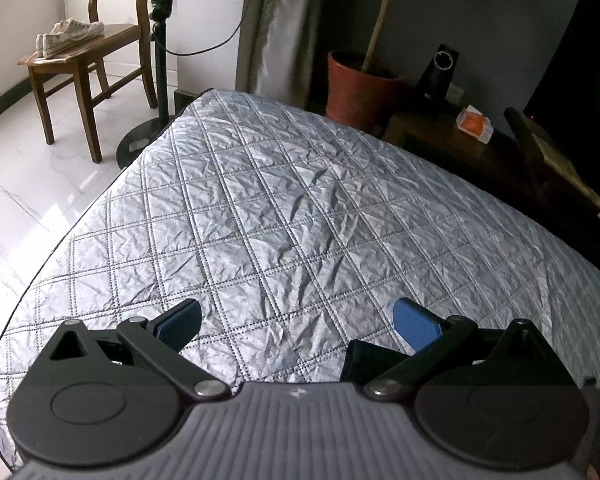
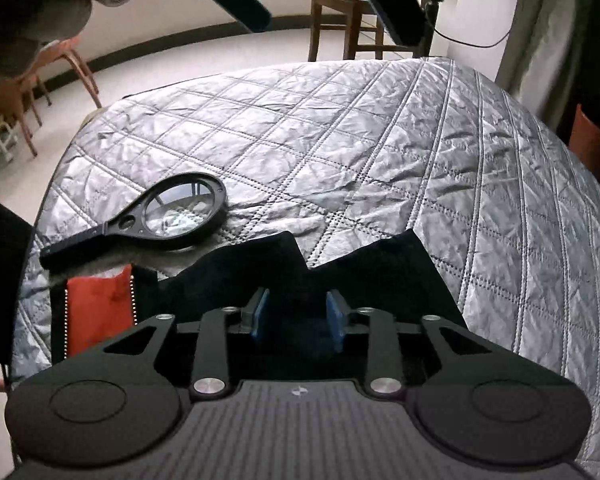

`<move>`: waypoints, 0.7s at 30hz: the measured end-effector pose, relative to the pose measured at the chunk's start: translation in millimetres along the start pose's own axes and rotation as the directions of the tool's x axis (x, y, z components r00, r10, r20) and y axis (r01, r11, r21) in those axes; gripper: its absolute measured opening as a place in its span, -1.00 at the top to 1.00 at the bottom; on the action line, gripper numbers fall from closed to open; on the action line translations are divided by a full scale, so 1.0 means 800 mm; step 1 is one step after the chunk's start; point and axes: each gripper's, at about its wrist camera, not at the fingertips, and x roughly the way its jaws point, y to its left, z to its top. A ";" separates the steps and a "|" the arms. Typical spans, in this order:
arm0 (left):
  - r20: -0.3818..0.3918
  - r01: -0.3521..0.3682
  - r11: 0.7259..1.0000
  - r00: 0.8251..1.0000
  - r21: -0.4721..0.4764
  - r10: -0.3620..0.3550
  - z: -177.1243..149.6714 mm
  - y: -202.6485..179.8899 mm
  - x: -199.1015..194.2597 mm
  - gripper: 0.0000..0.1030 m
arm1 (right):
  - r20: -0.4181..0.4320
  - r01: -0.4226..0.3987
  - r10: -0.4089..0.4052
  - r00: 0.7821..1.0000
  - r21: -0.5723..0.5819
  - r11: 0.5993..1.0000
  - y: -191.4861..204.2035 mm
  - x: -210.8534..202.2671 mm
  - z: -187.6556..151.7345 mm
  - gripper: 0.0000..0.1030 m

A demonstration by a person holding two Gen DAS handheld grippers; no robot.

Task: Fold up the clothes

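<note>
The right gripper (image 2: 298,314) had its blue pads (image 2: 337,316) close together over a black garment (image 2: 380,276) at the near edge of the silver quilted table cover (image 2: 380,140), grip unclear. The left gripper (image 1: 296,320) hung wide open, empty. A magnifying glass (image 2: 172,210) lay near the cover's left edge, beside a red cloth (image 2: 96,312).

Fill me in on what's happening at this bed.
A person is folding clothes on a silver quilted cover, with a hand-held gripper in each hand. The right hand-held gripper sits over a dark garment at the near edge, its jaws narrowed with dark cloth between them. The left hand-held gripper hovers wide open, holding nothing. A magnifying glass lies nearby.
</note>
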 end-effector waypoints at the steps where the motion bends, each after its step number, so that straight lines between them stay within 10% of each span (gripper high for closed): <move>1: -0.001 -0.001 1.000 1.000 -0.001 0.001 0.000 0.000 0.000 -0.98 | 0.005 0.023 -0.023 1.000 -0.033 0.999 0.007 -0.001 -0.001 0.84; 21: 0.000 -0.018 1.000 1.000 -0.014 0.018 -0.002 -0.002 0.000 -0.98 | 0.160 0.244 -0.236 0.959 -0.031 0.969 -0.010 -0.066 0.004 0.93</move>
